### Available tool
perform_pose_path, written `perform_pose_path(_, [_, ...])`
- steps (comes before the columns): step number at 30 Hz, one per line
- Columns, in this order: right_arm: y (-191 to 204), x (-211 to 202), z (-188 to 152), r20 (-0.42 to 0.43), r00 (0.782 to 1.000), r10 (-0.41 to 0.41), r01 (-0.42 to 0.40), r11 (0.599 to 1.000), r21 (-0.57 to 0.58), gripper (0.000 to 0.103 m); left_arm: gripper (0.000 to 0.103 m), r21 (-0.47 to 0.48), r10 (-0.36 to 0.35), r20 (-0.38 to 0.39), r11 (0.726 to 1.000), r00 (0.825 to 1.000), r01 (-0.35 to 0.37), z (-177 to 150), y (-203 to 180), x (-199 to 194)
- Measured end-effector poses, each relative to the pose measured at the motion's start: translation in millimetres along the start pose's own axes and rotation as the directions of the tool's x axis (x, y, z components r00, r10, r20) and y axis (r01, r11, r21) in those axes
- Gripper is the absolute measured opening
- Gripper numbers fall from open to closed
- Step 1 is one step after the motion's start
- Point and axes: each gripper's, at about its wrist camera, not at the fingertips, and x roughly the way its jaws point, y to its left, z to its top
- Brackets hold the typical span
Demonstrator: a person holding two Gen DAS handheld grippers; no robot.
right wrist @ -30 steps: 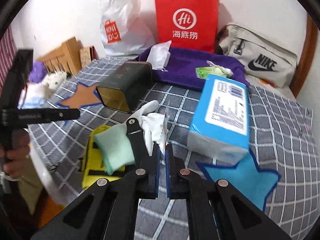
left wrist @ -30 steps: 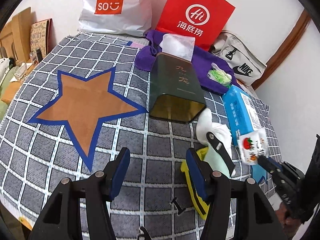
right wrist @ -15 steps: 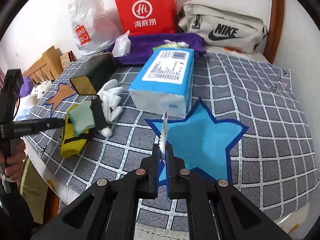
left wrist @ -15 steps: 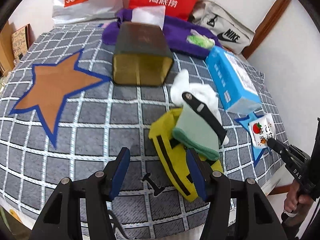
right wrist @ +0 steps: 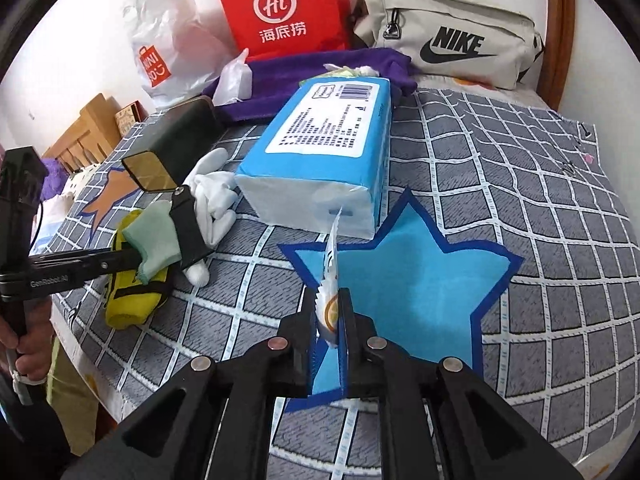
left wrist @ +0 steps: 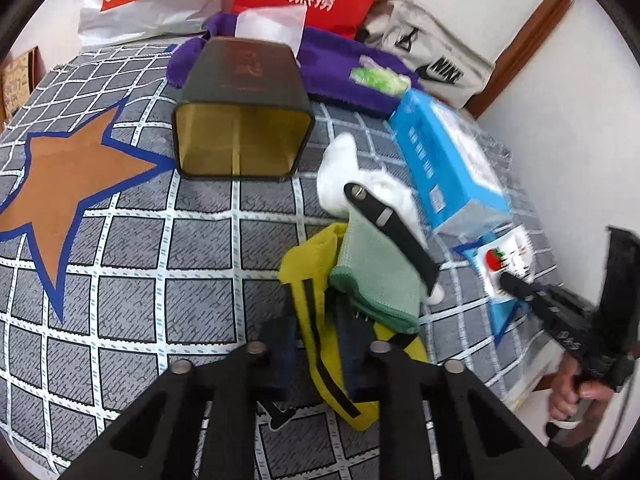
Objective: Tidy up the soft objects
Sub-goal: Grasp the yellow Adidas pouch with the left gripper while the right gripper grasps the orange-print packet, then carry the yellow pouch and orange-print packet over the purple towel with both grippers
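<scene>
Yellow pouch (left wrist: 320,344) between closing left gripper's (left wrist: 316,354) jaws

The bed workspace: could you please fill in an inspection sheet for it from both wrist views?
Surface: checked bedspread with a blue star and a brown star.
Job's things: yellow pouch under a green cloth; white gloves beside them; tissue pack behind the blue star; sachet.
Clutter: open tin on its side; black clip across the green cloth; purple towel, red bag, white bag and Nike bag at the back.
Grippers: left gripper, jaws closing with the yellow pouch between them; right gripper, shut on the sachet over the blue star.
Cables: nothing seen.
Surroundings: white wall; wooden furniture.
</scene>
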Motion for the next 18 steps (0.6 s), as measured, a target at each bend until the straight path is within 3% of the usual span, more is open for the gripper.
perform_pose_path(2, [-0.2,0.3,1.2,0.014,1.000,-0.002,0.002,1.000,0.000,0.007,0.010,0.002,-0.023,0.014,1.000,1.000,0.023,0.5,1.7,-6.4])
perform_pose_path(18, [17.2,-27.8,0.7,0.075,0.997,0.005,-0.001,0.999,-0.048,0.006,0.007,-0.011,0.019,0.159,1.000,0.987,-0.018,5.0,13.9,-65.5])
